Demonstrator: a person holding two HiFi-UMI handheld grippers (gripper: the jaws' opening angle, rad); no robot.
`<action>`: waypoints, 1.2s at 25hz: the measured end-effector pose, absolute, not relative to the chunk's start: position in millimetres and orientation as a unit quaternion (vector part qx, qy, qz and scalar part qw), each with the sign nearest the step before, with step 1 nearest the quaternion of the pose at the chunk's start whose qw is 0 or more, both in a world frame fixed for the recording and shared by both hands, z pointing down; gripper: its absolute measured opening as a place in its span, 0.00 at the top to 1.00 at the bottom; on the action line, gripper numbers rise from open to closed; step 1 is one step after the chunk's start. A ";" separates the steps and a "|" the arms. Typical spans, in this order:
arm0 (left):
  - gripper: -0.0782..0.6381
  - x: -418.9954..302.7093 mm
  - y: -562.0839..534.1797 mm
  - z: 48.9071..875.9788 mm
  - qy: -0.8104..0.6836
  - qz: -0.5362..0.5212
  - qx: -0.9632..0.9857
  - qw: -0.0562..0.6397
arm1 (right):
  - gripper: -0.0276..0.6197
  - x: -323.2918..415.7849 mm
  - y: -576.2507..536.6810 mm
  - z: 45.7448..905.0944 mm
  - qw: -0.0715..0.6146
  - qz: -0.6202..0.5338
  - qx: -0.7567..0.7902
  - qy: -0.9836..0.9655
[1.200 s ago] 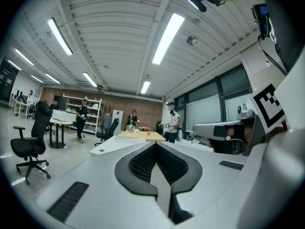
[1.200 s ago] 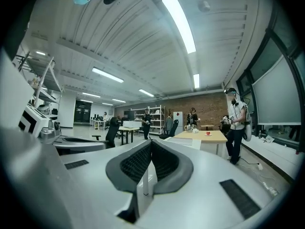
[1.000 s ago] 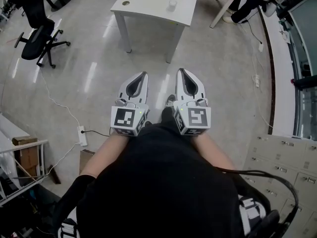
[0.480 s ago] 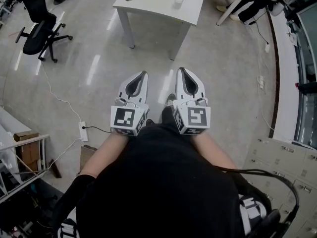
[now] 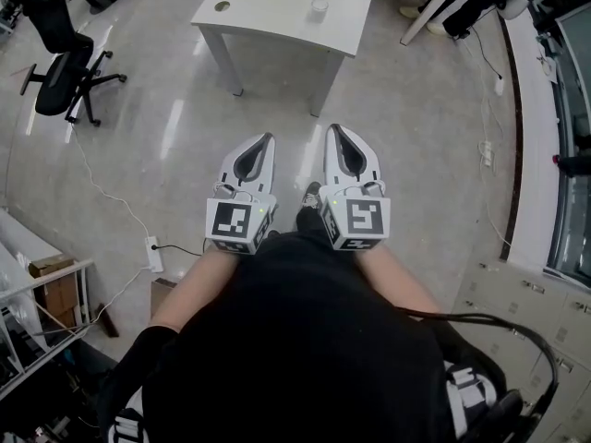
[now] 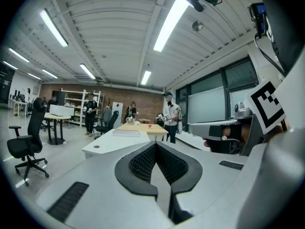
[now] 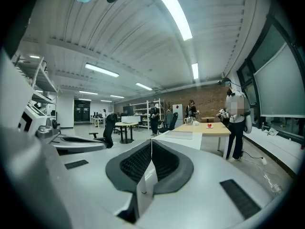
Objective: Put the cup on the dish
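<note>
Polished grey floor shines below you, and at the top of the head view stands a white, flat-topped table on square legs. The cup, a small pale cylinder, stands upright on that table toward its right edge, well apart from both of your tools. Near the table's front left corner lies a small round disc with a dark centre; you cannot tell from here whether it is a dish or a fitting in the top. Your left hand-held gripper and right hand-held gripper are side by side in front of your body, smooth white shells tapering to points, both aimed toward the table. In the left gripper view the ribbed black pads meet at the tip with nothing between them; in the right gripper view the matching pads are likewise pressed together and empty. A black office chair on castors stands off to the left, a white power strip lies on the floor by a thin cable, and pale drawer cabinets line the right side.
</note>
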State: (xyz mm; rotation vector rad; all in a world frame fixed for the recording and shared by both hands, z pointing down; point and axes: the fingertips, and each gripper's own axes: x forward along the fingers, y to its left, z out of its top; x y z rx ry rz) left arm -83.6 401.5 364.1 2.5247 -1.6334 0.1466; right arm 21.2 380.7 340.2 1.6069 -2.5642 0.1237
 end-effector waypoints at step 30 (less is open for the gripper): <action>0.88 3.0 262.5 354.3 -0.562 0.052 0.823 0.061 | 0.94 94.9 244.1 329.8 0.048 0.028 0.491 -0.870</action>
